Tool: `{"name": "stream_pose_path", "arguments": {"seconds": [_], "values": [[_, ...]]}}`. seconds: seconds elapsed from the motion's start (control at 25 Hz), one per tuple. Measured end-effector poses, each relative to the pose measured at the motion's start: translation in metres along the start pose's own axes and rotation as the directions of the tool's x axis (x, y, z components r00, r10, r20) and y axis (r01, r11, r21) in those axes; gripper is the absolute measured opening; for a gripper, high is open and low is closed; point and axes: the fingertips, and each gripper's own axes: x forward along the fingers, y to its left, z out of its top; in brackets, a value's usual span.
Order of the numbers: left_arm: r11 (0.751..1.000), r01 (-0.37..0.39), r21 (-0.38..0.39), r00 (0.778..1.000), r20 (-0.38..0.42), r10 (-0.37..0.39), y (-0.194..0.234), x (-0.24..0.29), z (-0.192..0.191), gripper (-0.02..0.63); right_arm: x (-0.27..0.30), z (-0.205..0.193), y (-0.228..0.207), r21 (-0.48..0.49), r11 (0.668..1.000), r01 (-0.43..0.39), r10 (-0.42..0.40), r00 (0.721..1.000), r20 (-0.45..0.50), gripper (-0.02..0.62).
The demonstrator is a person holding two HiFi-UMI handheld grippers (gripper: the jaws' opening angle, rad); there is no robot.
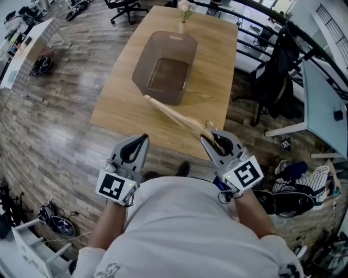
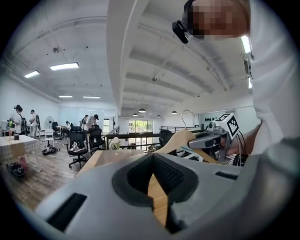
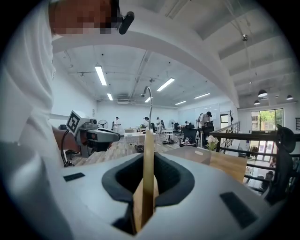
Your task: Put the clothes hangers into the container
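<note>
1. The right gripper [image 1: 213, 137] has its fingers [image 3: 173, 180] pinching a pale wooden clothes hanger [image 1: 174, 115]. In the right gripper view the hanger stands edge-on between the black pads. Its curved metal hook [image 3: 149, 101] rises straight ahead of the fingertips.
2. In the head view the hanger runs forward and to the left from the right fingers, over the light wooden bench [image 1: 117, 108]. Its far tip reaches the near wall of the translucent grey-brown plastic container [image 1: 142, 59]. I cannot tell whether it touches the wall.
3. The container stands ahead of both grippers, well apart from the fingers, with nothing visible inside it.
4. Beyond the container, at the far edge of the bench, stands a small vase with a pale flower [image 1: 185, 11].
5. The left gripper [image 1: 142, 139] is to the left of the right one, short of the near bench edge and over the wood-plank floor [image 1: 60, 136].
6. The left fingers [image 2: 171, 176] appear to stand only a narrow slit apart. The pale wood showing through the slit looks like the bench, and nothing is gripped.
7. From the left gripper view, the right gripper with its hanger shows ahead and to the right of the left fingertips.
</note>
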Motion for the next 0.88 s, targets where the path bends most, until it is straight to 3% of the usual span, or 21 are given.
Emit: {"name": "stream_pose_path", "arguments": {"seconds": [0.4,0.88], "values": [[1.000,-0.002,-0.015,0.999,-0.033,0.002,0.008,0.040,0.000,0.006,0.012,-0.008,-0.039,-0.001,1.000,-0.017,0.017,1.000,-0.022,0.061],[0.999,0.036,-0.036,0.998,-0.043,-0.037,0.058,0.078,0.003,0.006,0.062,0.000,-0.073,0.000,1.000,0.005,-0.005,0.999,-0.054,0.061]]}}
